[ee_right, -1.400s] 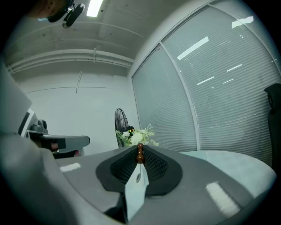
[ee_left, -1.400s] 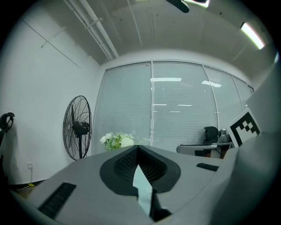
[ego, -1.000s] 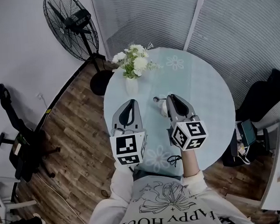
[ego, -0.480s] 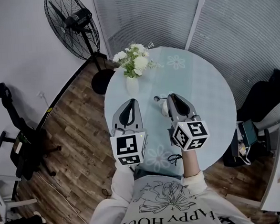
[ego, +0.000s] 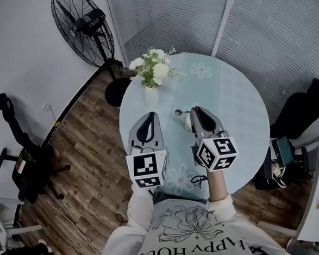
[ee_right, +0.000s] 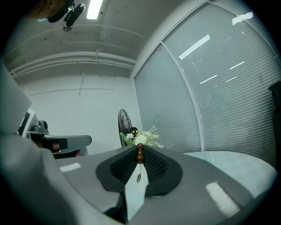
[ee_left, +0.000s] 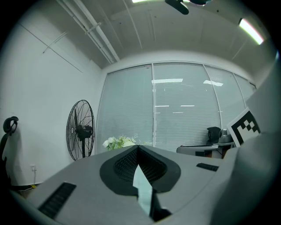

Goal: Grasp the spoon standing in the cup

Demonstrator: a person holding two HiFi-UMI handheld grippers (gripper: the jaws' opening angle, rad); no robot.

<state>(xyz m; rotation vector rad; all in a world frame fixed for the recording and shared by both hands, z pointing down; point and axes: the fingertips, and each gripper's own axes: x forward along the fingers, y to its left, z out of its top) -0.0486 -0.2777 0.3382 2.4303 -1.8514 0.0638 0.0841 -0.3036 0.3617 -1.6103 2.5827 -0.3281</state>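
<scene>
A small white cup (ego: 187,124) stands on the round table (ego: 228,92) under the tip of my right gripper (ego: 195,109). The spoon (ego: 178,112) rises out of it, its dark handle end leaning left. In the right gripper view the brown, beaded handle (ee_right: 139,153) sits pinched between the tips of my right gripper (ee_right: 139,148), its top poking just above them. The cup is hidden there. My left gripper (ego: 149,115) hovers to the left of the cup, apart from it. Seen along its own jaws, the left gripper (ee_left: 138,148) has its tips touching with nothing between them.
A vase of white flowers (ego: 154,67) stands at the table's far left edge. A black standing fan (ego: 82,29) is on the wooden floor beyond it, an office chair (ego: 20,156) at the left, and another dark chair (ego: 305,108) at the right.
</scene>
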